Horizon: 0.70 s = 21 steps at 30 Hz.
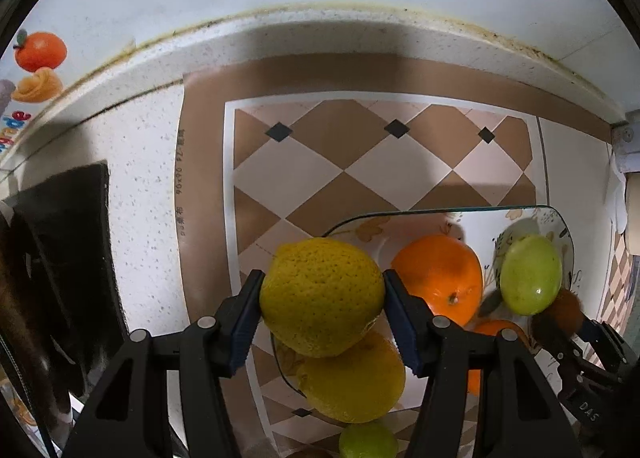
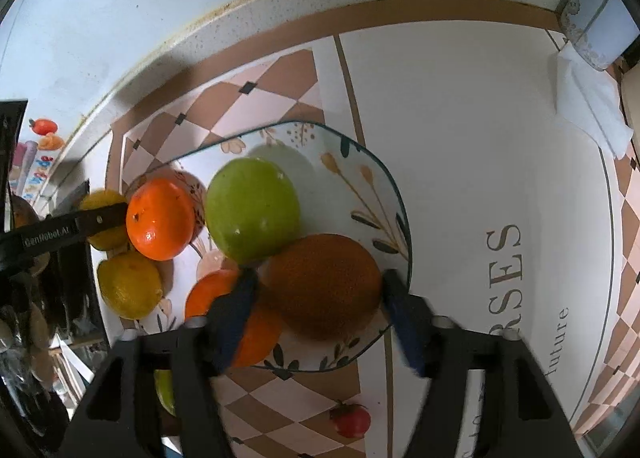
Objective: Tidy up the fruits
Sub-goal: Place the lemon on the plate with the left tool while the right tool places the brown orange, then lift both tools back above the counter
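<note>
My left gripper (image 1: 322, 300) is shut on a yellow lemon (image 1: 322, 295) and holds it above the left edge of a floral glass plate (image 1: 460, 214). On the plate (image 2: 376, 186) lie a second lemon (image 2: 129, 284), two oranges (image 2: 161, 225) (image 2: 256, 330), a green apple (image 2: 253, 210) and a brown kiwi (image 2: 324, 286). My right gripper (image 2: 320, 298) is shut on the kiwi, over the plate's near right part. The right gripper also shows at the right edge of the left wrist view (image 1: 560, 322).
A small lime (image 1: 368, 440) lies on the checkered mat (image 1: 340, 162) below the plate. A small red tomato (image 2: 351, 420) lies on the mat near the plate's front. The wall with a fruit sticker (image 1: 39, 52) is behind. Dark objects (image 1: 60, 258) stand at left; a folded white cloth (image 2: 588, 98) at right.
</note>
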{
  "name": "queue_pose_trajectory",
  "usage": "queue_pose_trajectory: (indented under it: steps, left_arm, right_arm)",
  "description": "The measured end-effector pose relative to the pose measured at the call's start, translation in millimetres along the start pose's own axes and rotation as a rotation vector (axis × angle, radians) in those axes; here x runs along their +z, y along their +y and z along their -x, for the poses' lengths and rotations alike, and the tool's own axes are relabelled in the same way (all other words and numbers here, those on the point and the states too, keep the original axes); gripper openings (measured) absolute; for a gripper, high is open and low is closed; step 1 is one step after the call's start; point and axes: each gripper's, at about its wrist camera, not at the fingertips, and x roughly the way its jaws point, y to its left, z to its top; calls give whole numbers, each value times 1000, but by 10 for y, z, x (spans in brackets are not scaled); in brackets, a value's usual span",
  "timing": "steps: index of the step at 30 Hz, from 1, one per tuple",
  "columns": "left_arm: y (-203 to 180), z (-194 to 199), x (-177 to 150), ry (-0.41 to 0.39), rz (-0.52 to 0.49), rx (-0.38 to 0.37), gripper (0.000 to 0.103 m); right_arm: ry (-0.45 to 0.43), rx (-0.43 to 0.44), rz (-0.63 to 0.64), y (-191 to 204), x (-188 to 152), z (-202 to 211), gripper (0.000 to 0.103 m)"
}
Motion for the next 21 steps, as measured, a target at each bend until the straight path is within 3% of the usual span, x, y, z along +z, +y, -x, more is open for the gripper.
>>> queue_pose_trajectory:
  steps: [1,3,5,12,21]
  left_arm:
    - [11,17,8,-7,0,-4,76]
    - [43,46,23,-19,-2,-10,91]
    - [71,102,29,-34,-4,-4,91]
    - [148,308,-128,-73,1,-6,92]
    - [130,630,-672,-168,22,9,92]
  right_arm:
    - [-7,-5,-1,14,13,20,83]
    - [-14,-7,-9,11,30,57,88]
    - [-17,-22,-16,-1,42,104,93]
    - [-38,-101,10,55,-55,278,96]
    - [-85,-152,72,231,-382,545,96]
